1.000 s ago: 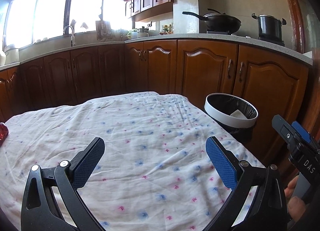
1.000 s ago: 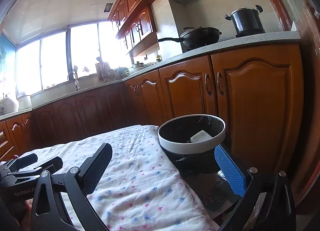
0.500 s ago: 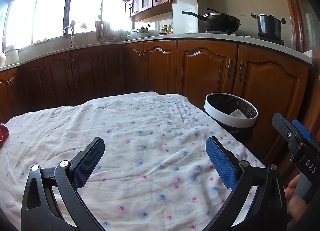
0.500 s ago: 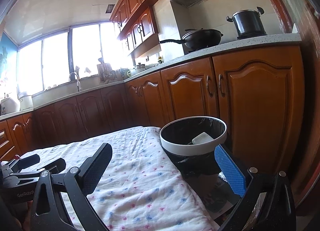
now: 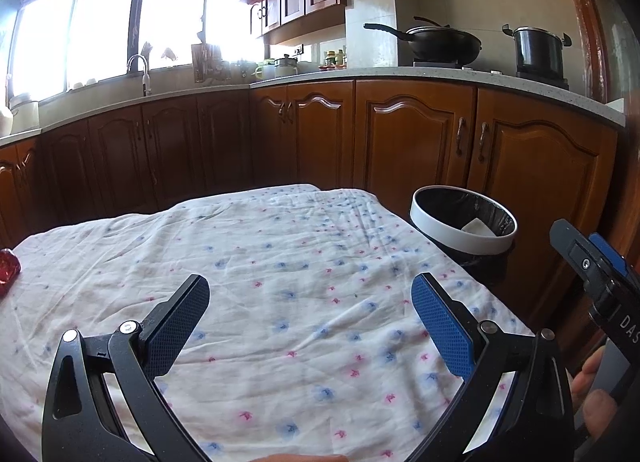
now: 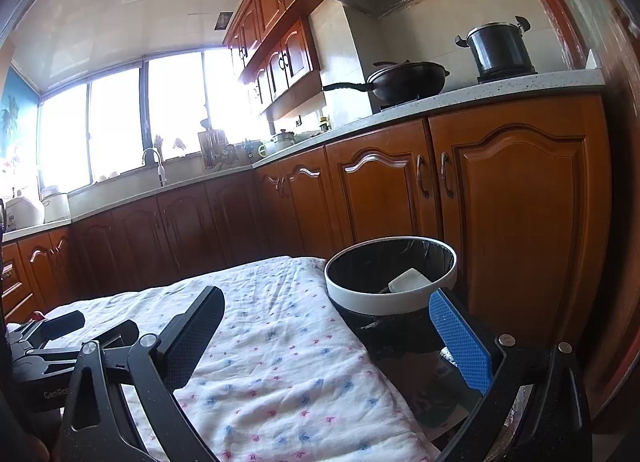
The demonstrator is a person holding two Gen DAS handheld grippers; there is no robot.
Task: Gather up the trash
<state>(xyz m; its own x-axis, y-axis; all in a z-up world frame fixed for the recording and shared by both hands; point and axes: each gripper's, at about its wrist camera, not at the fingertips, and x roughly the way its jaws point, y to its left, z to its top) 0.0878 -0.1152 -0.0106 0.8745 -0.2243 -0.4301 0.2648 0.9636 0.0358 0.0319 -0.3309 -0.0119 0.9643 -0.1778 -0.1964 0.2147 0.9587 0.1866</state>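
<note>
White paper scrap (image 6: 409, 280) is seen inside the black-lined bin (image 6: 384, 300) beside the flowered tablecloth (image 5: 280, 282), over which the left gripper (image 5: 310, 322) and right gripper (image 6: 326, 336) are held wide and empty, while a red object (image 5: 7, 268), perhaps a wrapper, is cut off at the left edge.

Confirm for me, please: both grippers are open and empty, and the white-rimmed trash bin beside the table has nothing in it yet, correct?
Not quite. The left gripper and right gripper are indeed open and empty, but the trash bin is not empty: a white piece of trash already lies inside it, as the right wrist view shows.
</note>
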